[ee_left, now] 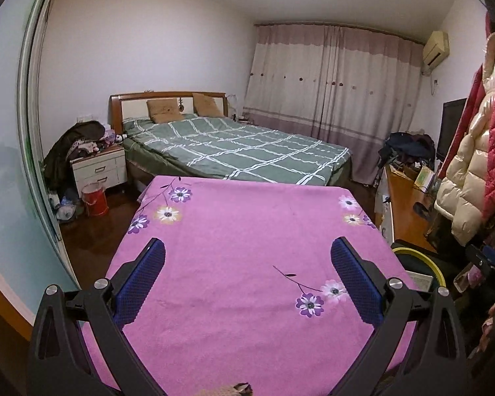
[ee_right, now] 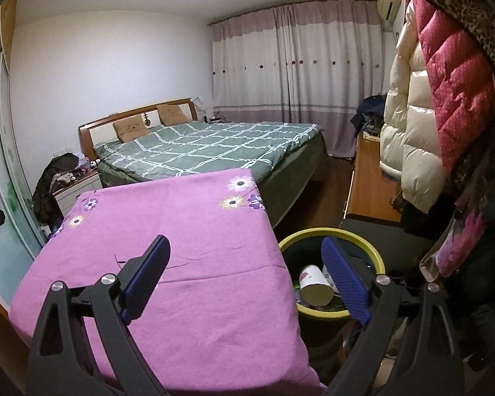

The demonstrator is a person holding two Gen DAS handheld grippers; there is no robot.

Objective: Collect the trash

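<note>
Apparently near the end of the job: pink flowered tablecloth (ee_left: 247, 250) over the tabletop bare of litter in both wrist views, apart from a small furry or fuzzy scrap (ee_left: 237, 388) at the very bottom edge of the left view, too cropped to identify. Already dropped in the yellow-rimmed trash bin (ee_right: 376, 257) just beside the tabletop's right edge: a white paper cup (ee_right: 315, 285) lying on its side, plus other scraps beneath it, too dark to name. Same bin's rim (ee_left: 425, 257) peeking past the tabletop corner in the left view. Possibly still to check: that cropped scrap, and any litter outside these views; nothing else on the cloth looks like trash.

Left tongs (ee_left: 247, 280) spread wide above the cloth, blue pads well apart, nothing between them, touching nothing. Right tongs (ee_right: 246, 277) likewise spread wide and empty, left finger over the cloth, right finger hanging above the bin's mouth in front of the cup; no contact with cup or rim visible. Reads as a release finished rather than a grasp beginning, though only a judgement from the cup's place below the open pads.

Beyond the tabletop: bed with green checked quilt (ee_left: 241, 145), red bucket (ee_left: 95, 199) on the floor by the nightstand (ee_left: 99, 168), padded coats (ee_right: 445, 92) hanging at the right.
</note>
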